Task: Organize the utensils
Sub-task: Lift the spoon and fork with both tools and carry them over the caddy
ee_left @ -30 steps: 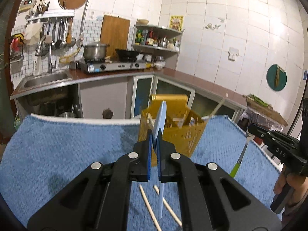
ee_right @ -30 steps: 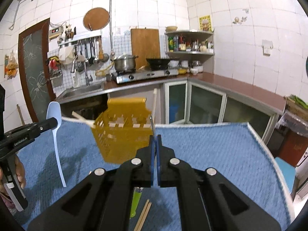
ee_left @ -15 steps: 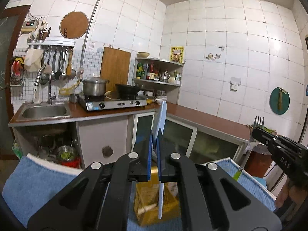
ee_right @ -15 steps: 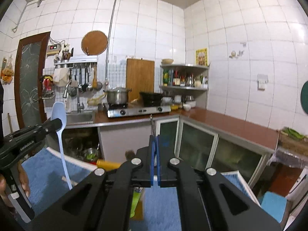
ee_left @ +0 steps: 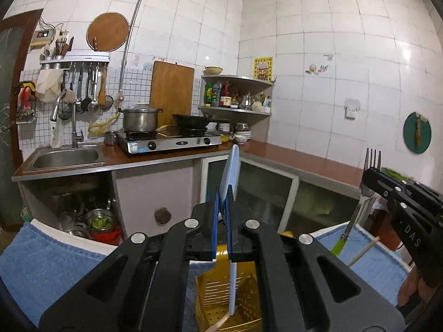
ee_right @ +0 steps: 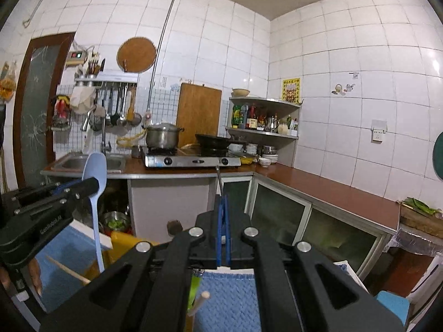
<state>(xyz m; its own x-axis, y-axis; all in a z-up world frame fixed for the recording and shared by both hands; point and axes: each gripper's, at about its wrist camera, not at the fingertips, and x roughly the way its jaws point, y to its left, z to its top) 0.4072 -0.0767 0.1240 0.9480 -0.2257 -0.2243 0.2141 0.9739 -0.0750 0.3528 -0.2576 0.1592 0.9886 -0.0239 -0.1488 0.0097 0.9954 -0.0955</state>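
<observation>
- Yellow basket [ee_left: 221,301] sits on the blue towel [ee_left: 49,254] – right below your grippers.
- Your L gripper [ee_left: 223,215]: jaws clamped on the pale blue spoon [ee_left: 230,171], handle hanging into basket.
- Your R gripper [ee_right: 222,218]: jaws pinching the green-handled fork [ee_left: 372,160], tines up.

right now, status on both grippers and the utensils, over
Left gripper shut on blue spoon, handle hanging over yellow basket. Right gripper shut on green-handled fork, tines up. Chopstick sticking up near fork handle.

Home kitchen: gas stove [ee_left: 171,144], sink [ee_left: 65,158], tiled walls [ee_left: 332,83].
</observation>
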